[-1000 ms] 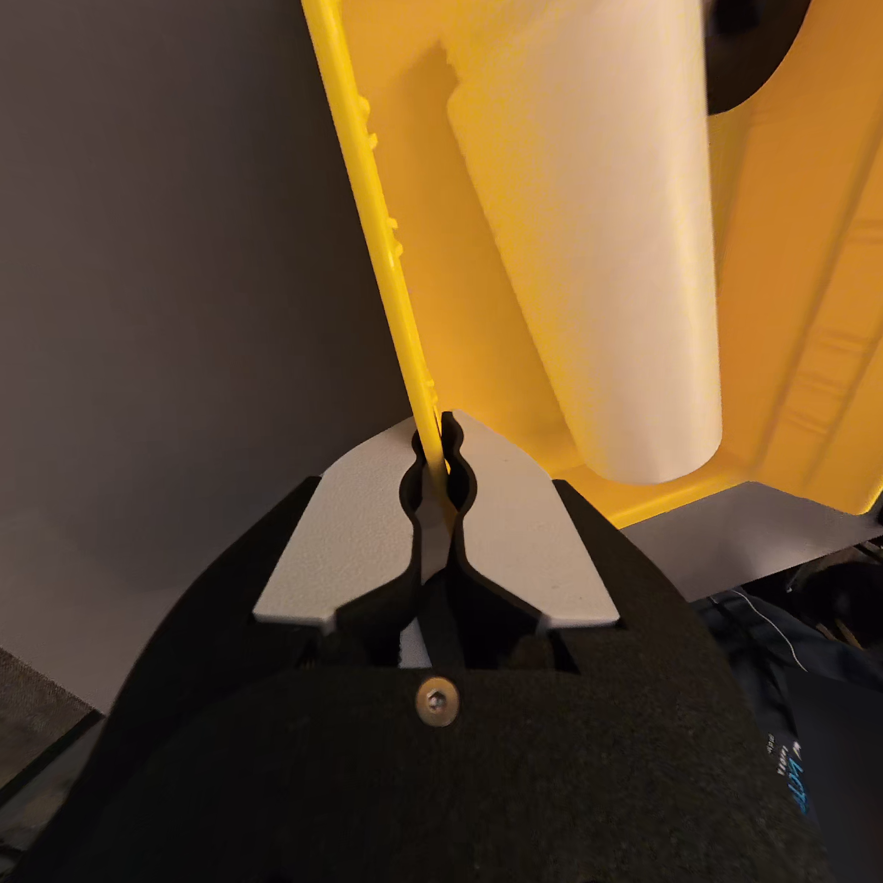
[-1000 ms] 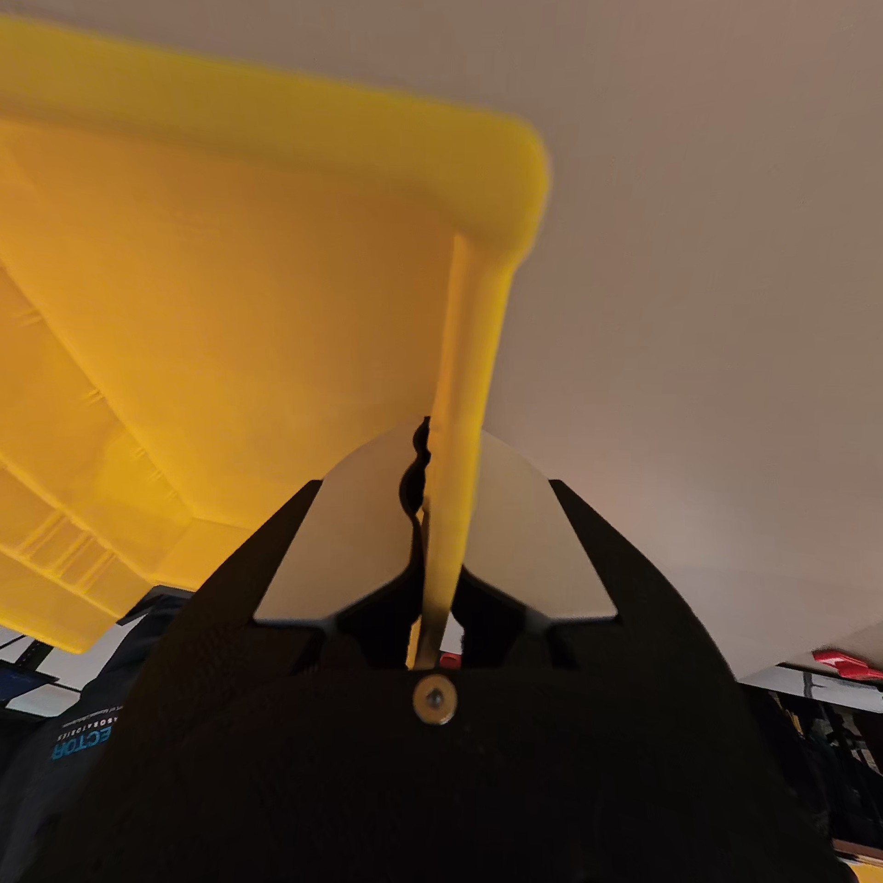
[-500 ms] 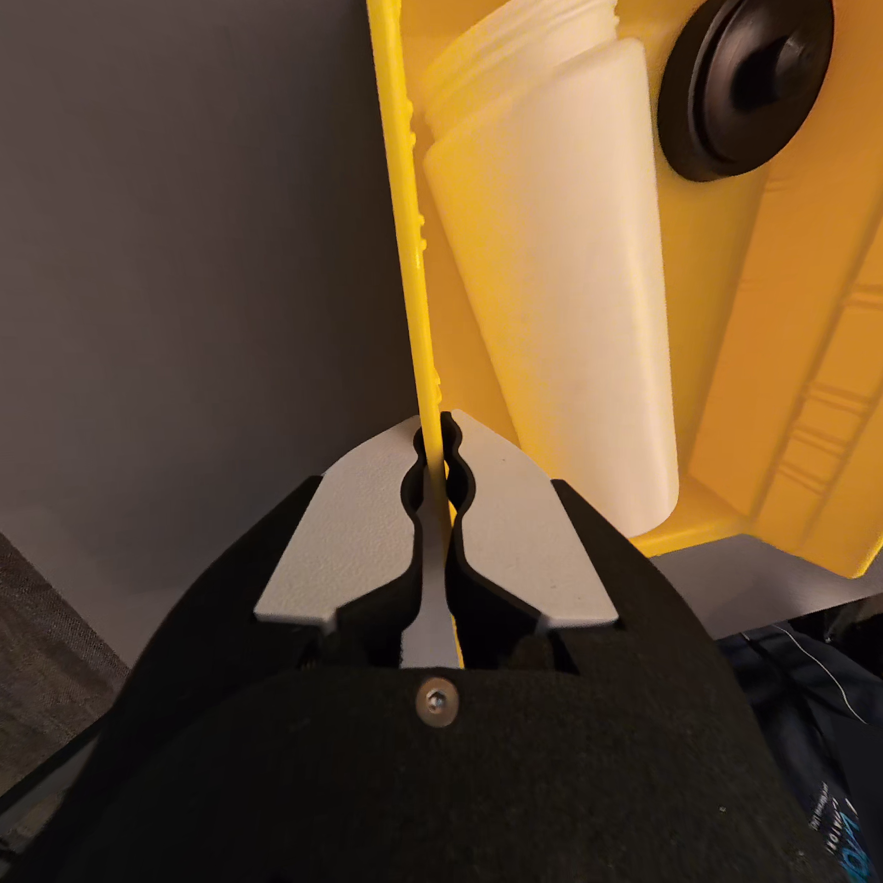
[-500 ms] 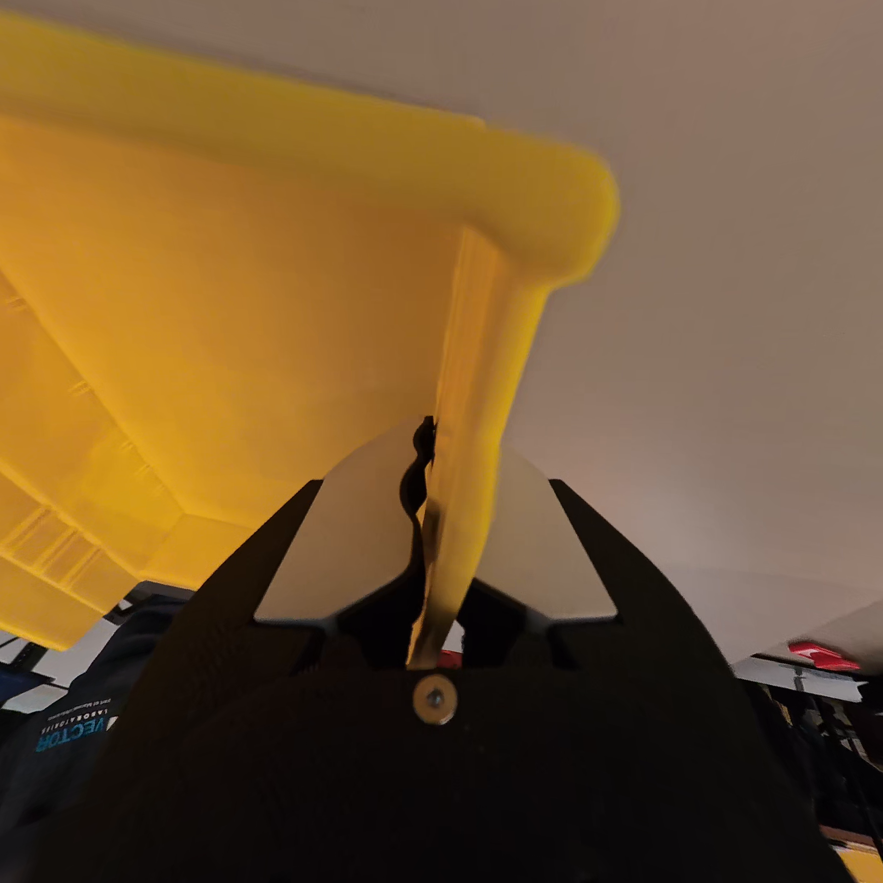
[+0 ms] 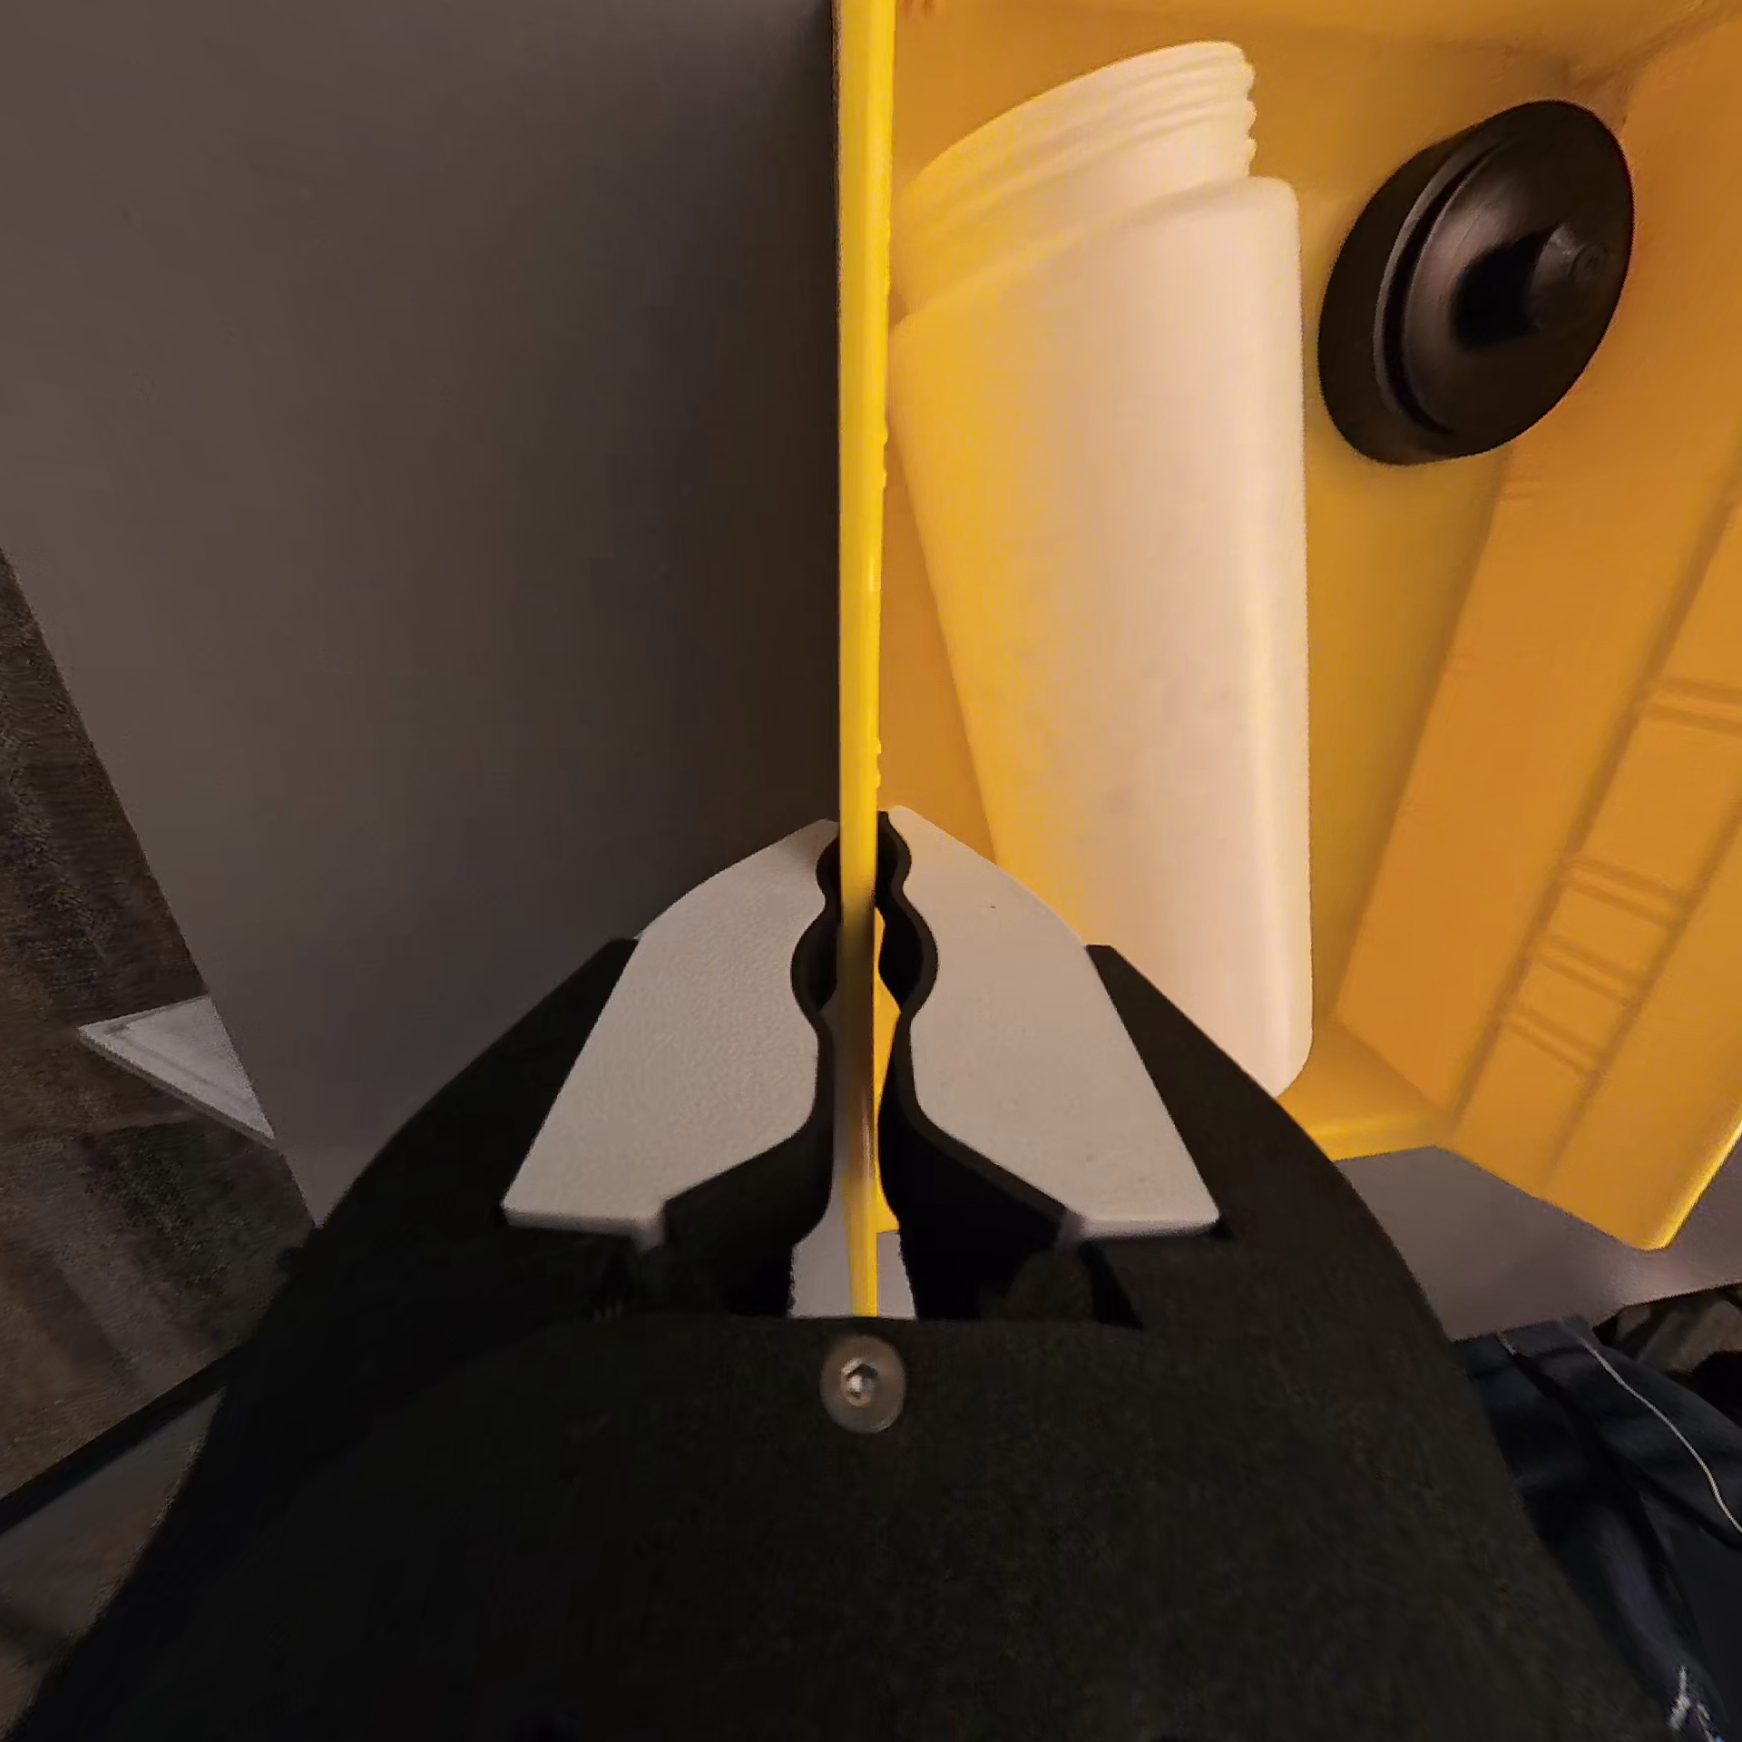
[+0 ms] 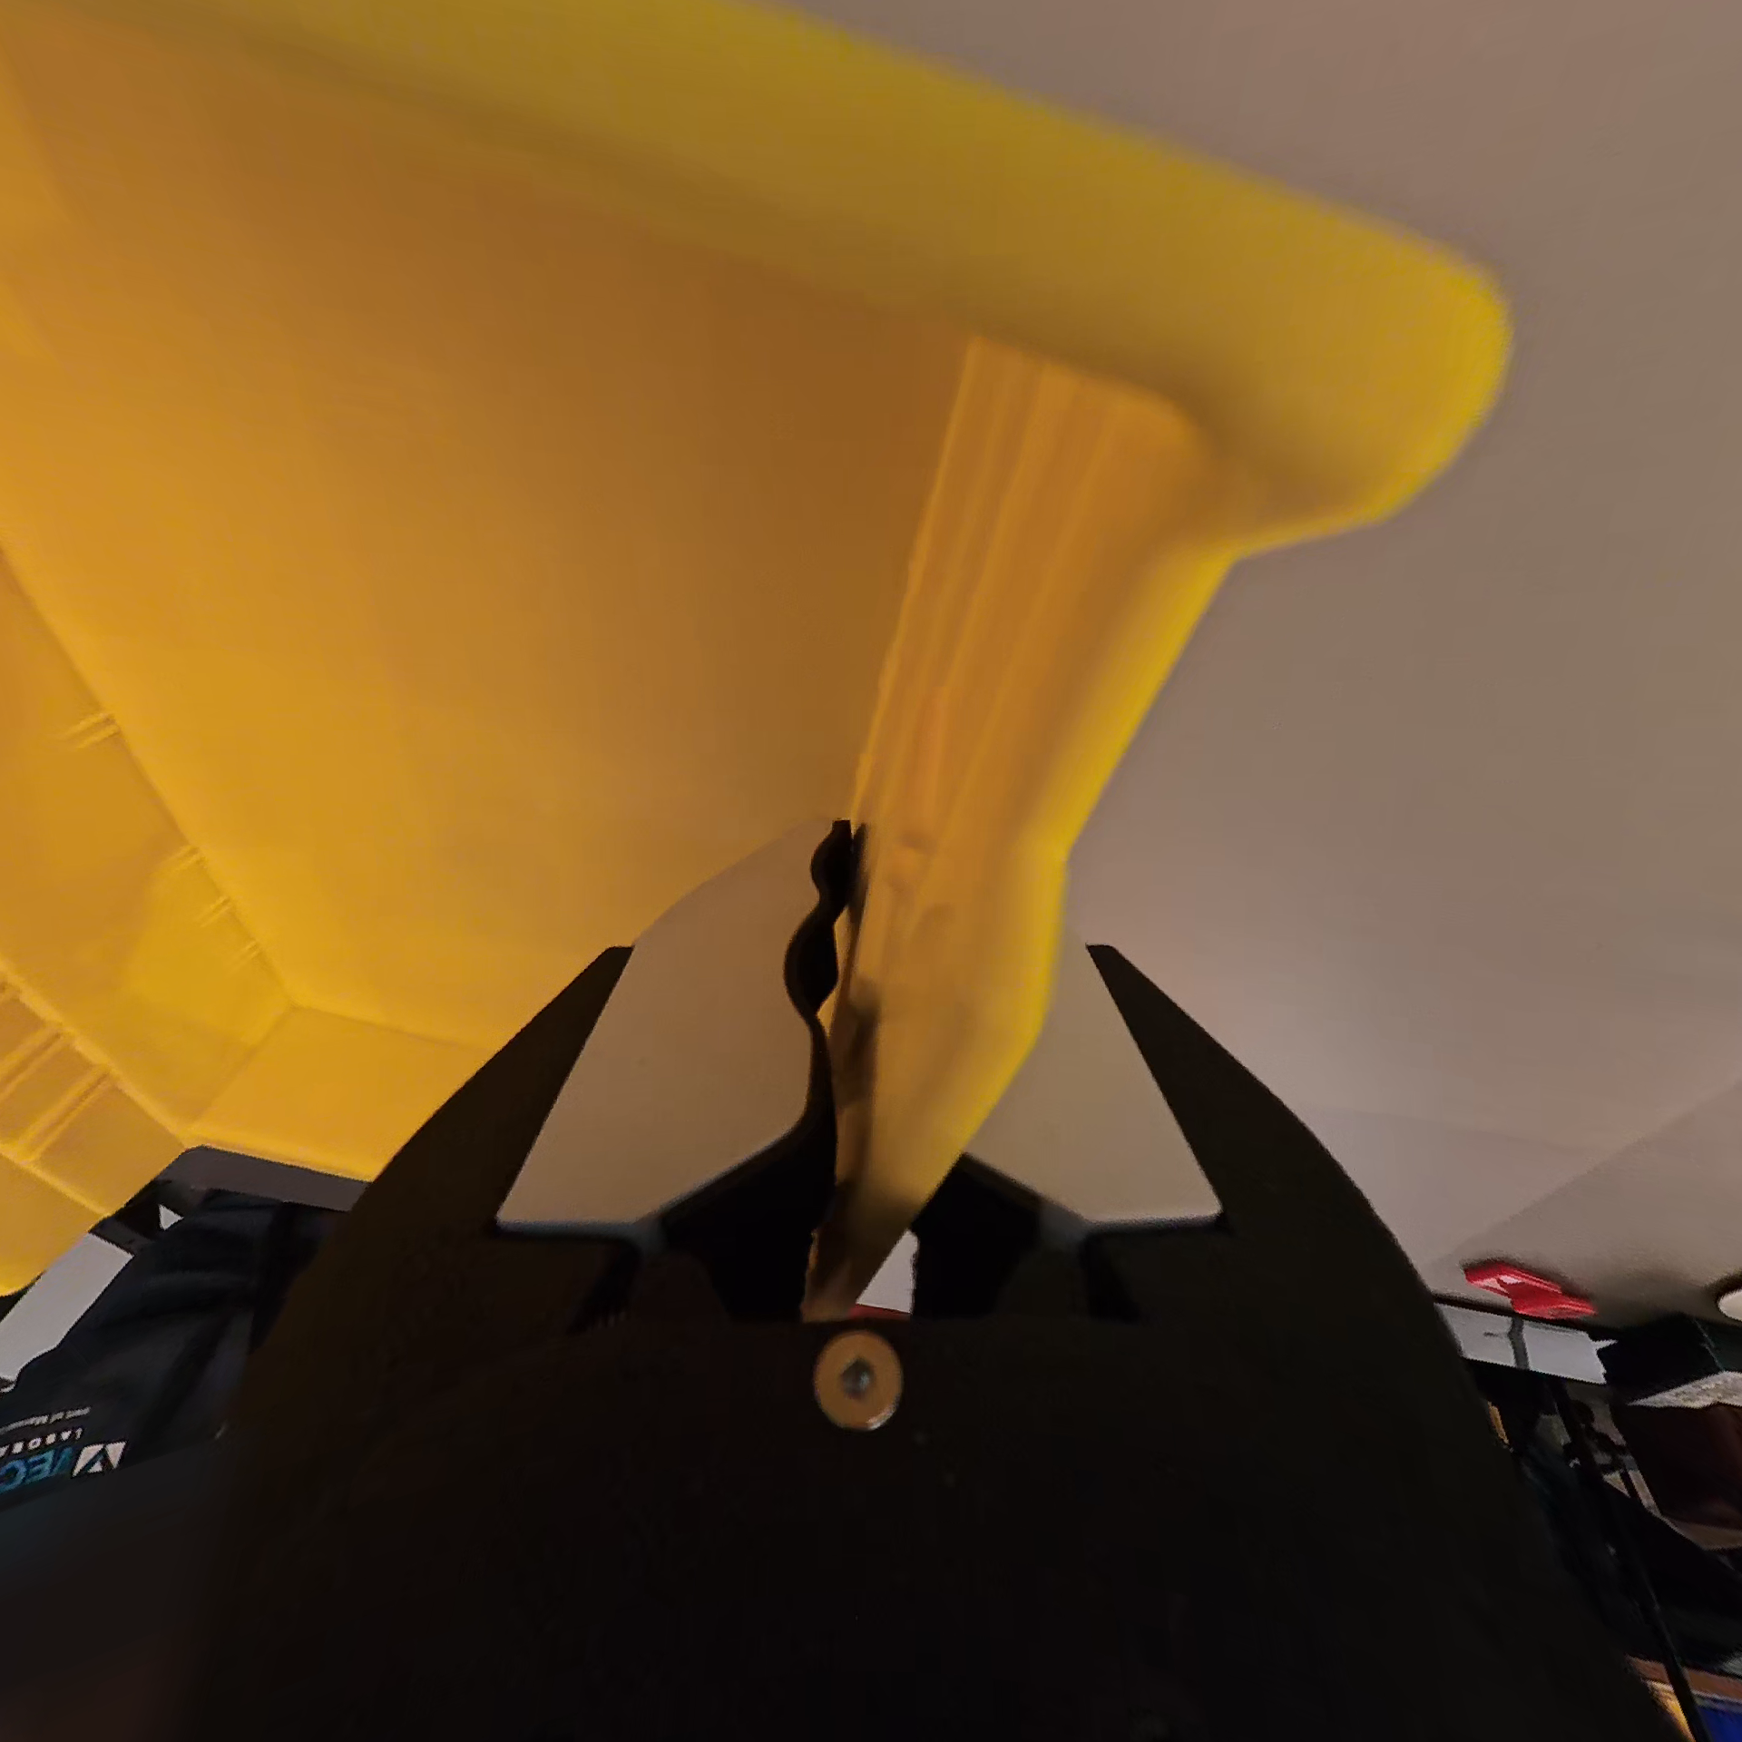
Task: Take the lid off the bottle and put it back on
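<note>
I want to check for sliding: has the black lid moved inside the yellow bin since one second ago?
Cannot tell. The lid now shows beside the bottle neck, but the view itself shifted along the bin; lid against bottle looks unchanged.

One bottle [image 5: 1112, 584], one lid [image 5: 1470, 283], one tray [image 5: 1546, 754]

The white bottle [image 5: 1112, 584] lies on its side in the yellow bin [image 5: 1508, 754], against the left wall, its threaded neck (open, uncapped) pointing far. The black lid [image 5: 1475, 283] rests just right of the neck, apart from it.
</note>
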{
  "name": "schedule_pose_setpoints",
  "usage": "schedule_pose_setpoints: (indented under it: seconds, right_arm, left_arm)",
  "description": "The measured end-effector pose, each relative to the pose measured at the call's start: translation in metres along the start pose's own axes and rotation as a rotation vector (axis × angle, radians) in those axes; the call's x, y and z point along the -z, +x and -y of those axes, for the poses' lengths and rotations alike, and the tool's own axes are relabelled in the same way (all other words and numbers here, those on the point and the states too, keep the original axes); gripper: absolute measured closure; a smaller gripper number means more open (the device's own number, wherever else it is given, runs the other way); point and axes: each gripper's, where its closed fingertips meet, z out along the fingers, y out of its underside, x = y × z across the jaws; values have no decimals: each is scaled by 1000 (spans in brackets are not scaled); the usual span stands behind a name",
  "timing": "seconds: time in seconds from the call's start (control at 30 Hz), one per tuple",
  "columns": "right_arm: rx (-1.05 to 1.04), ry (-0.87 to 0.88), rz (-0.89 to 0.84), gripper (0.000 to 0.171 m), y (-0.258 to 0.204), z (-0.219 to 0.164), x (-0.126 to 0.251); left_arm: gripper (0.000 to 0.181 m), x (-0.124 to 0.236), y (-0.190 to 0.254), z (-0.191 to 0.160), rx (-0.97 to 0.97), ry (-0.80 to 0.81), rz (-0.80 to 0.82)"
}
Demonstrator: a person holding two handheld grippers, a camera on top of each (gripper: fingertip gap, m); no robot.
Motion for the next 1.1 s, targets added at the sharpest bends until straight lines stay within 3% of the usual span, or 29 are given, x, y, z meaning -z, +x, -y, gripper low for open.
schedule_pose_setpoints:
  seconds: [0.27, 0.37, 0.43, 0.57, 0.67, 0.77, 0.9, 0.97, 1.1]
  right_arm:
    - [18, 22, -34, 161, 10, -2, 0]
    - [88, 35, -116, 151, 14, -5, 2]
    - [124, 68, -171, 139, 17, -5, 9]
    - [165, 332, -253, 136, 13, 9, 51]
    - [131, 524, -248, 133, 0, 6, 90]
    - [109, 699, -194, 133, -16, -4, 109]
    - [-11, 574, -78, 119, -5, -31, 66]
    - [-56, 548, 39, 117, -9, -26, 50]
    - [-87, 528, 56, 117, -12, -15, 31]
  left_arm:
    - [177, 5, -14, -4, 67, 81, -52]
    - [175, 18, -14, 4, 42, 182, -78]
    - [160, 39, -16, 13, 18, 305, -67]
    - [115, 72, 3, 14, -19, 459, -94]
    - [114, 77, 42, 6, -89, 494, -166]
    - [116, 67, 64, -3, -182, 478, -96]
    - [105, 36, 69, -17, -221, 344, 10]
    - [100, 23, 66, -19, -216, 301, 46]
    - [90, -1, 57, -25, -192, 202, 104]
